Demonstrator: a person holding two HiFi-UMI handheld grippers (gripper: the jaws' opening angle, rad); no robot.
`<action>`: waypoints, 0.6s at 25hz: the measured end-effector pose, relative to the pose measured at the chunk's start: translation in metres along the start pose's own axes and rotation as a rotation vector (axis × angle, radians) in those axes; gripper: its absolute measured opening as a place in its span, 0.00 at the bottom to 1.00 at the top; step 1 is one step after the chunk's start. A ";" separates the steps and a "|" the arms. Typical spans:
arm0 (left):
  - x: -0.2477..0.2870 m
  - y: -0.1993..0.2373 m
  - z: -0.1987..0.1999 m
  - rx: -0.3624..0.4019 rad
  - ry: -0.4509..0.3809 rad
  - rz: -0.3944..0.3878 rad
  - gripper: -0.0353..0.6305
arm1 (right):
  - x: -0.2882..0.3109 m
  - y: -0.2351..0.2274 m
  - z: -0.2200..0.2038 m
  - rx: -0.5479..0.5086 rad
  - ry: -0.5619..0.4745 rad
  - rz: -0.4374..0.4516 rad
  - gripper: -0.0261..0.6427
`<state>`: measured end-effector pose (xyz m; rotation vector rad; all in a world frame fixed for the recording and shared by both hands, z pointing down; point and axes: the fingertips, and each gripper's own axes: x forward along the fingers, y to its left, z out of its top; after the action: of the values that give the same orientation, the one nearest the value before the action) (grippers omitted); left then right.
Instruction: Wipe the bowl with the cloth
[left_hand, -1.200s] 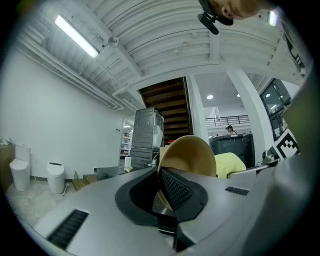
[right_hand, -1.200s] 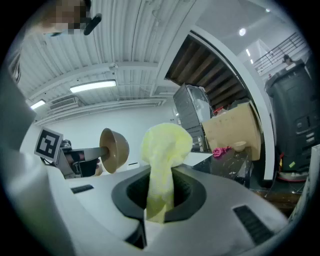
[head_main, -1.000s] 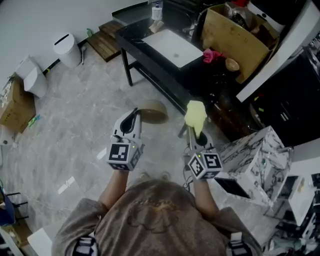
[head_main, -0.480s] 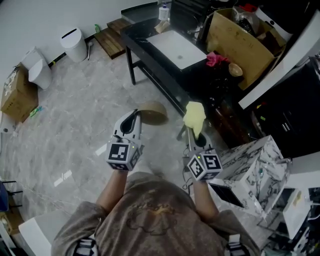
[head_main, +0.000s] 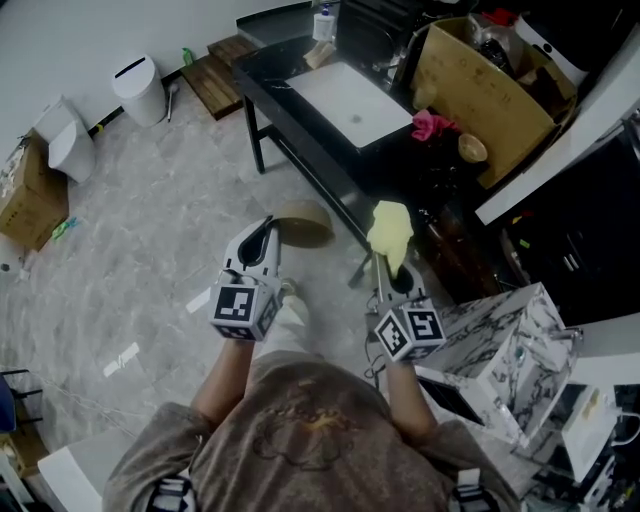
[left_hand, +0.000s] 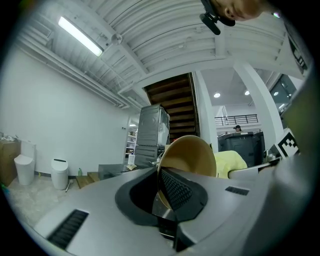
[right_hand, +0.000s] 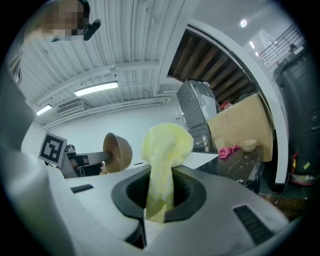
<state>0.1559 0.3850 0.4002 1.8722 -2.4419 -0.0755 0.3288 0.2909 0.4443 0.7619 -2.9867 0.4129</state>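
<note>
A tan bowl (head_main: 302, 223) is held up in the air by its rim, my left gripper (head_main: 268, 236) shut on it; the left gripper view shows the bowl (left_hand: 192, 156) edge-on between the jaws. My right gripper (head_main: 385, 272) is shut on a yellow cloth (head_main: 390, 232), which stands bunched above the jaws (right_hand: 165, 150). Bowl and cloth are apart, side by side, over the floor in front of the person. From the right gripper view the bowl (right_hand: 118, 152) sits off to the left.
A black table (head_main: 330, 140) with a white board (head_main: 347, 90), a pink rag (head_main: 432, 124) and a small bowl (head_main: 469, 148) stands ahead. A cardboard box (head_main: 480, 80) lies beyond it. A marble-patterned box (head_main: 510, 345) is at the right, white bins (head_main: 137, 88) at the far left.
Both grippers keep their hold and relative position. The head view has shifted slightly; a foot now shows under the left gripper.
</note>
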 end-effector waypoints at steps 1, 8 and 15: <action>0.007 0.003 0.000 -0.004 -0.001 0.002 0.08 | 0.006 -0.004 0.001 -0.001 -0.001 -0.004 0.08; 0.072 0.027 -0.008 -0.008 0.011 -0.018 0.08 | 0.062 -0.029 0.008 0.002 0.004 -0.016 0.08; 0.143 0.067 -0.001 -0.005 0.021 -0.042 0.08 | 0.135 -0.047 0.025 0.002 0.006 -0.026 0.08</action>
<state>0.0547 0.2644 0.4092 1.9122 -2.3874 -0.0629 0.2335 0.1813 0.4444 0.7970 -2.9679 0.4164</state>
